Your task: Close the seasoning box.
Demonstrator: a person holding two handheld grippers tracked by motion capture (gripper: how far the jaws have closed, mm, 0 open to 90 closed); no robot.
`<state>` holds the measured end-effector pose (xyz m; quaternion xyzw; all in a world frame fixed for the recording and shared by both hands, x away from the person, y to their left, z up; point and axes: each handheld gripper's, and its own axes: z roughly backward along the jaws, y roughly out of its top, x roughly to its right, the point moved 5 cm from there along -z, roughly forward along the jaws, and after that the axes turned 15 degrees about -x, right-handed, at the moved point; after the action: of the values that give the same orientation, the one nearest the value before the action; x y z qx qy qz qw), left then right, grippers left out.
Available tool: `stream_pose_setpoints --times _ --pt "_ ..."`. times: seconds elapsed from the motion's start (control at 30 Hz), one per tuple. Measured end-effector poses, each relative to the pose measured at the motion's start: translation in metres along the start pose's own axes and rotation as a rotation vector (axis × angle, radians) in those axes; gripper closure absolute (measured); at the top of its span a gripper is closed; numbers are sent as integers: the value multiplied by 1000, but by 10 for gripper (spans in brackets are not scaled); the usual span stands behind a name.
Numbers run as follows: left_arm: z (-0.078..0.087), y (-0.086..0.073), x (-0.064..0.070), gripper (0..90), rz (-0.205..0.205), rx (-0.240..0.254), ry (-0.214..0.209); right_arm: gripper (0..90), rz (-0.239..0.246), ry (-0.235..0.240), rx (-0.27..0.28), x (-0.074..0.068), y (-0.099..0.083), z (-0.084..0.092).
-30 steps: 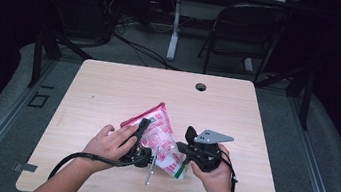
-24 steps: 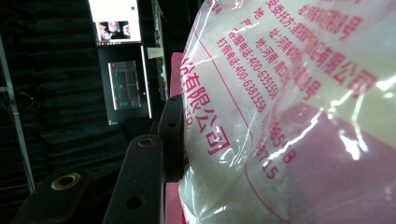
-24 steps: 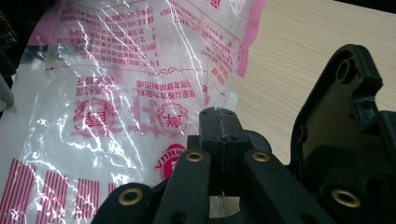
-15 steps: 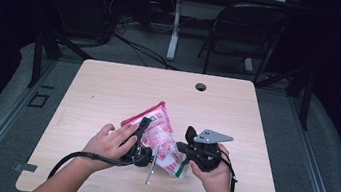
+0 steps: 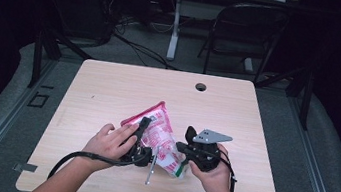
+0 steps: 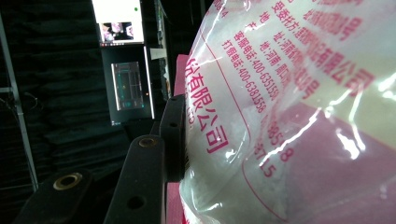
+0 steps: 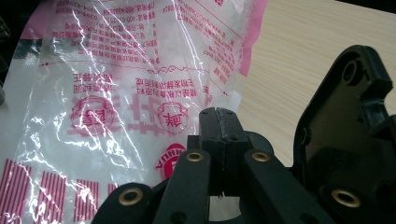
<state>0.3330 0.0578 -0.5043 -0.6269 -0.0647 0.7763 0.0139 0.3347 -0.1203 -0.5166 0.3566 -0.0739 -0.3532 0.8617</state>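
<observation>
A pink and clear plastic bag (image 5: 158, 132) of white granules, printed with red characters, is held tilted above the front of the table between both grippers. My left gripper (image 5: 146, 128) is shut on the bag's left side; in the left gripper view one black finger (image 6: 173, 135) presses flat against the bulging bag (image 6: 289, 116), which hides the other finger. My right gripper (image 5: 182, 147) is at the bag's lower right corner. In the right gripper view its jaws (image 7: 219, 114) are closed together on the bag's thin clear edge (image 7: 116, 93).
The light wooden table (image 5: 108, 92) has a round cable hole (image 5: 201, 86) near its far edge. A thin grey stick (image 5: 150, 171) lies near the front edge under the left hand. A dark chair (image 5: 247, 41) and cables stand beyond the table.
</observation>
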Motion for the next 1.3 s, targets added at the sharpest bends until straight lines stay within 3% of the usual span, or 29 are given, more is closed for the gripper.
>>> stream_pose_setpoints --times 0.8,1.1,1.3 --pt "1 1 -5 666 -12 7 23 900 -1 -1 5 1 1 0" --pt "1 1 -4 672 -9 4 12 900 -1 -1 5 1 1 -1" --pt "2 2 -6 674 -23 10 36 900 0 -3 7 0 1 0"
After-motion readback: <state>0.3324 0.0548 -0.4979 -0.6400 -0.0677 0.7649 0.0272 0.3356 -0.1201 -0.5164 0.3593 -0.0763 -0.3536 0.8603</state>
